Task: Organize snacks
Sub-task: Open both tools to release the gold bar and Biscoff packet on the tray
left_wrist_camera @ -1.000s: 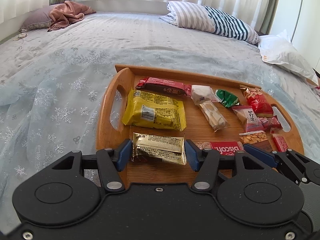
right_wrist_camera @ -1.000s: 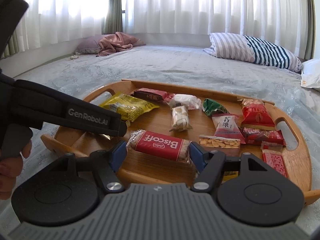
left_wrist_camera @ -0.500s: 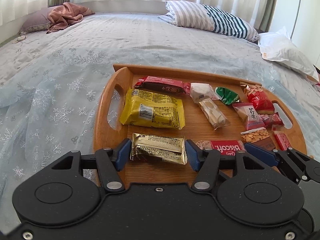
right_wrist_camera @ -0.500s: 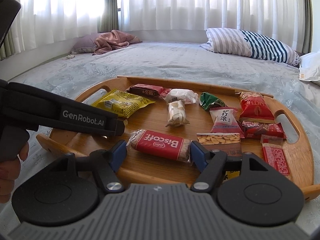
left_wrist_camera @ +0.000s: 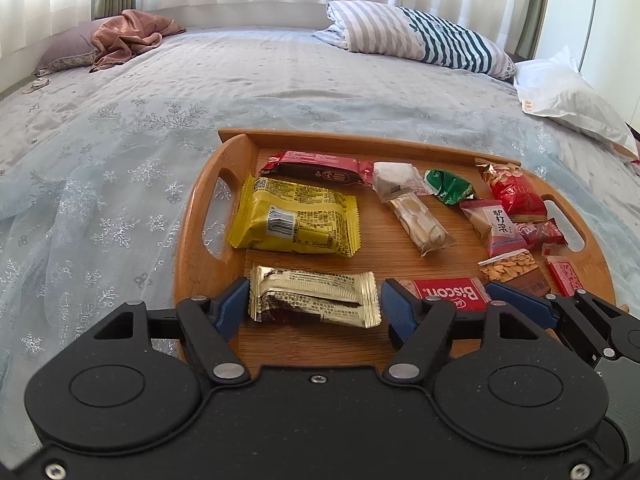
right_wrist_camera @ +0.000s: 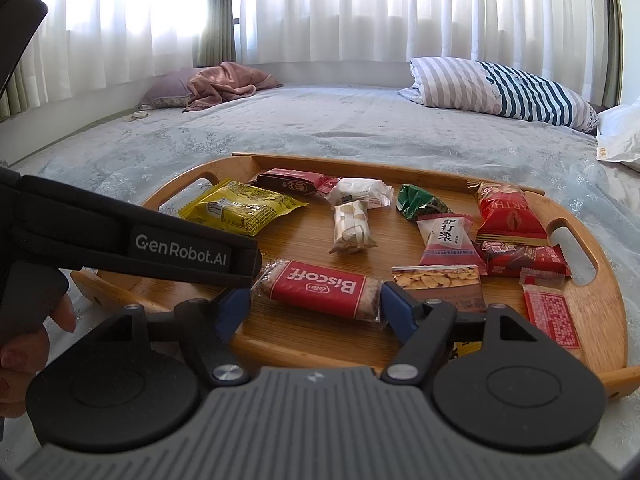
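big bed [left_wrist_camera: 200,92] fills most of both views, pale blue snowflake cover, striped pillow [left_wrist_camera: 420,40] up around 1 o'clock and a pinkish blanket [left_wrist_camera: 128,36] bunched at 11 o'clock. sitting on the cover is a wooden tray [left_wrist_camera: 200,216] with cut-out handles, and all the snacks lie flat on it.

on the tray, in the left wrist view: yellow packet [left_wrist_camera: 296,220] at about 9 o'clock of the tray, dark red bar [left_wrist_camera: 320,168] along the far rim at 11, a clear-wrapped biscuit stack [left_wrist_camera: 420,220] near the middle, a green wrapper [left_wrist_camera: 448,188] and several red packs over at 2 to 3 o'clock.

left gripper [left_wrist_camera: 314,306] has its jaws opening, the gold wrapper bar [left_wrist_camera: 312,298] lies between the blue pads at the tray's 7 o'clock, small gaps both sides so it's not pinched.

right gripper [right_wrist_camera: 316,300] is also opening, biscoff pack [right_wrist_camera: 320,288] resting on the tray between its pads at 6 o'clock; whether the right-hand pad touches the wrapper end i can't tell, it doesn't look squeezed.
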`<action>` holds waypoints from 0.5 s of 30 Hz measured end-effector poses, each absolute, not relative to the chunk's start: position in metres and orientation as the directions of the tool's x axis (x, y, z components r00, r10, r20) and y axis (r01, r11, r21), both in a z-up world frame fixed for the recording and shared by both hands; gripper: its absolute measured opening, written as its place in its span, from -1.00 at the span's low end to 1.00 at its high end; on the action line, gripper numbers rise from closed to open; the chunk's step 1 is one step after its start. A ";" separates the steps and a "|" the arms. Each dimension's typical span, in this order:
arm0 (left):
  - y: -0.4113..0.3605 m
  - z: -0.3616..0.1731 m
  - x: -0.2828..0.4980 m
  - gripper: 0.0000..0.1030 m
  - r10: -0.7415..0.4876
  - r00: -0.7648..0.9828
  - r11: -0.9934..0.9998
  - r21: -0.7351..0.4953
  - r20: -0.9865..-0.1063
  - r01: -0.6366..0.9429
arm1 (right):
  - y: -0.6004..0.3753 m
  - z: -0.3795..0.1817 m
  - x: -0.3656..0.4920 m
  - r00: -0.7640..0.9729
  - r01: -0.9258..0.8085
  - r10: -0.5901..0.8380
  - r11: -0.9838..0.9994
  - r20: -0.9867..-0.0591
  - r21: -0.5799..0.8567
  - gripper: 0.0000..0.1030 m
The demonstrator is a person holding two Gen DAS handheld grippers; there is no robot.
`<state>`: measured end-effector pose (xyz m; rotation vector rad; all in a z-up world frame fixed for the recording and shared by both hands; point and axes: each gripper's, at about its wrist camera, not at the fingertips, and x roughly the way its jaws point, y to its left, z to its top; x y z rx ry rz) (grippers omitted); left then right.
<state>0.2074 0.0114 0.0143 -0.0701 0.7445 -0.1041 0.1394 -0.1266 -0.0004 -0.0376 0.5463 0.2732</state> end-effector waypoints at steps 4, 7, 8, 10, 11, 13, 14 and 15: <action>0.011 0.014 0.207 0.50 -0.131 0.728 0.991 -0.107 -0.673 0.080 | -0.130 -0.001 0.140 0.816 -0.269 0.263 0.961 -0.515 0.064 0.77; 0.010 0.014 0.206 0.56 -0.139 0.725 0.990 -0.109 -0.675 0.088 | -0.130 -0.001 0.139 0.817 -0.269 0.262 0.961 -0.514 0.063 0.77; 0.010 0.014 0.206 0.58 -0.141 0.724 0.990 -0.111 -0.675 0.090 | -0.130 -0.001 0.139 0.817 -0.269 0.262 0.961 -0.514 0.063 0.78; 0.011 0.016 0.204 0.65 -0.149 0.723 0.989 -0.118 -0.675 0.094 | -0.130 -0.001 0.139 0.816 -0.271 0.265 0.961 -0.513 0.065 0.79; 0.011 0.017 0.204 0.70 -0.153 0.724 0.988 -0.120 -0.672 0.097 | -0.130 -0.001 0.139 0.816 -0.271 0.265 0.960 -0.514 0.065 0.80; 0.012 0.019 0.201 0.76 -0.150 0.733 0.989 -0.113 -0.663 0.100 | -0.130 0.000 0.140 0.810 -0.283 0.279 0.956 -0.516 0.072 0.83; 0.011 0.021 0.199 0.76 -0.144 0.739 0.989 -0.105 -0.658 0.100 | -0.131 0.001 0.140 0.805 -0.294 0.293 0.952 -0.515 0.082 0.87; 0.012 0.023 0.198 0.76 -0.142 0.743 0.990 -0.100 -0.654 0.101 | -0.132 0.002 0.140 0.803 -0.301 0.302 0.950 -0.514 0.087 0.89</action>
